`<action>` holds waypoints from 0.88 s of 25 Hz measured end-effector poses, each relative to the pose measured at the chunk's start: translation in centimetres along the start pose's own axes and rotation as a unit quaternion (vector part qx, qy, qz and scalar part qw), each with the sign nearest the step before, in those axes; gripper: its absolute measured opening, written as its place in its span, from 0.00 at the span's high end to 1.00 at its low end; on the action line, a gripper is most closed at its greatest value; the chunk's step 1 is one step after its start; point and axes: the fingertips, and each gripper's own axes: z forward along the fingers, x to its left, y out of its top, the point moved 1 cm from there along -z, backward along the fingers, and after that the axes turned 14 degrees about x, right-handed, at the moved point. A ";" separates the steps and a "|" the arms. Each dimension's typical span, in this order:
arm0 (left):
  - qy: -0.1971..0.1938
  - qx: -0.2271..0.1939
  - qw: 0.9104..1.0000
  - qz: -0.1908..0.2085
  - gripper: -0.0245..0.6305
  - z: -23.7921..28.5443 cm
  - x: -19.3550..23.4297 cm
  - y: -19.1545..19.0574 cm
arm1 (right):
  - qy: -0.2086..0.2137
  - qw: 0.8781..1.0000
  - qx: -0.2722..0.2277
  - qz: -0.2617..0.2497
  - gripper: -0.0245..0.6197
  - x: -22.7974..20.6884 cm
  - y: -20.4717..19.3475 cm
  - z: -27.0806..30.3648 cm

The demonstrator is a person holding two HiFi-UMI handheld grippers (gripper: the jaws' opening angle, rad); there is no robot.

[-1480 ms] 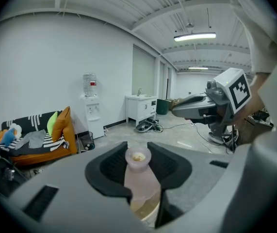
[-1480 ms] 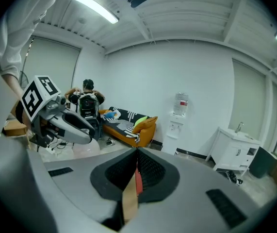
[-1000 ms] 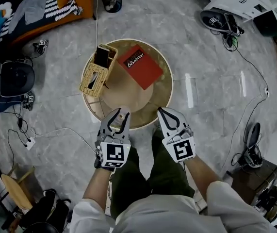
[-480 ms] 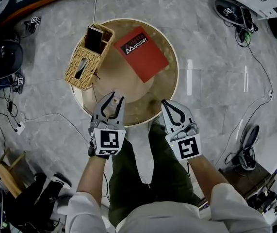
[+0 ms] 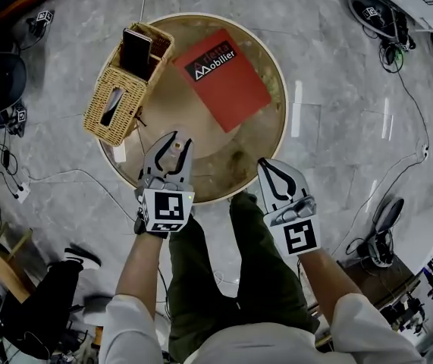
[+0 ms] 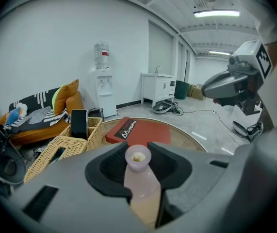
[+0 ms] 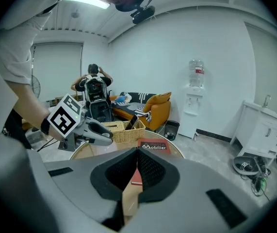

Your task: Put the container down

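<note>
A small pale pink container [image 6: 139, 174] with a round open neck stands upright between my left gripper's [image 6: 138, 155] jaws, which are shut on its body. In the head view the left gripper [image 5: 172, 153] hovers over the near left part of the round wooden table [image 5: 201, 131], with the container [image 5: 177, 148] just visible between its fingers. My right gripper [image 5: 274, 176] is at the table's near right edge, shut with nothing in it. In the right gripper view its tips [image 7: 137, 152] meet, and the left gripper [image 7: 97, 131] shows to the left.
A red book [image 5: 227, 76] lies on the far right of the table. A wicker basket [image 5: 114, 95] holding a dark phone [image 5: 135, 48] sits on the far left edge. Cables and gear lie on the floor around; a person's legs are below the table's near edge.
My left gripper has moved with the container from the table's near edge farther over the tabletop. The right gripper stays shut at the near right edge. The head view has shifted.
</note>
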 end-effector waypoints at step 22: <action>0.006 0.010 1.000 -0.013 0.77 7.9 2.3 -2.2 | 0.018 0.999 0.033 -0.013 0.93 -1.8 -2.3 5.1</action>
